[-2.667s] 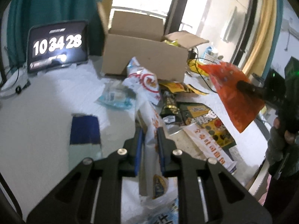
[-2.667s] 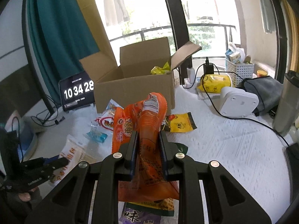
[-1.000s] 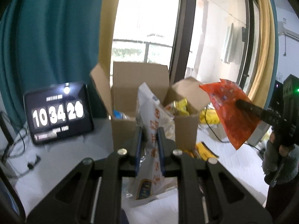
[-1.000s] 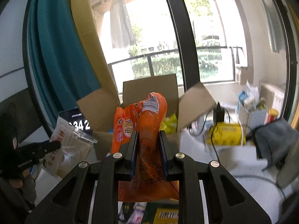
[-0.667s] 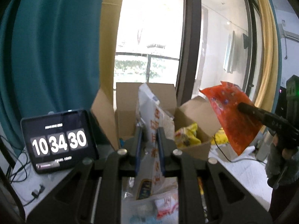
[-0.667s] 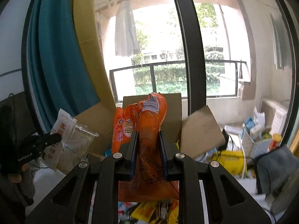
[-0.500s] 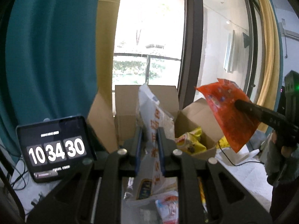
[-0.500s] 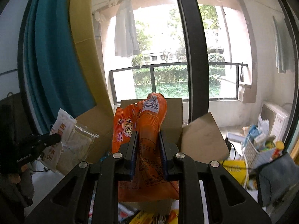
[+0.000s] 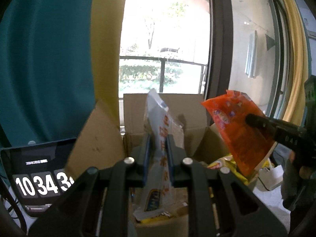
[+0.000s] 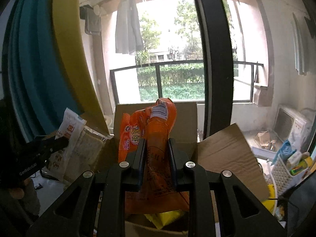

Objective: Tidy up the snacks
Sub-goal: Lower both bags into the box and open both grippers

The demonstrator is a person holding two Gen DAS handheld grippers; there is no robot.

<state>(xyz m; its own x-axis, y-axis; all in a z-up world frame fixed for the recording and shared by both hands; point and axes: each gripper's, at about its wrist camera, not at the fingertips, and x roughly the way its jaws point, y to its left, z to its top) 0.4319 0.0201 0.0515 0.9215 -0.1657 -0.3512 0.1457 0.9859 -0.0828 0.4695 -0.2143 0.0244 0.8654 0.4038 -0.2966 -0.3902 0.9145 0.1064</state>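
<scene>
Over the last few seconds I have lifted both packets off the table and brought them up over the open cardboard box (image 9: 164, 116). My left gripper (image 9: 158, 148) is clenched on the white snack packet (image 9: 161, 138), which stands up between the fingers with the box directly ahead and below. My right gripper (image 10: 157, 154) is clamped on the orange snack packet (image 10: 156, 138), which rises past the fingertips, with the box opening and a yellow packet (image 10: 164, 218) beneath it. The clock display (image 9: 37, 181) sits off to the left of my left fingers. I judge both packets ready to drop in; release comes next.
</scene>
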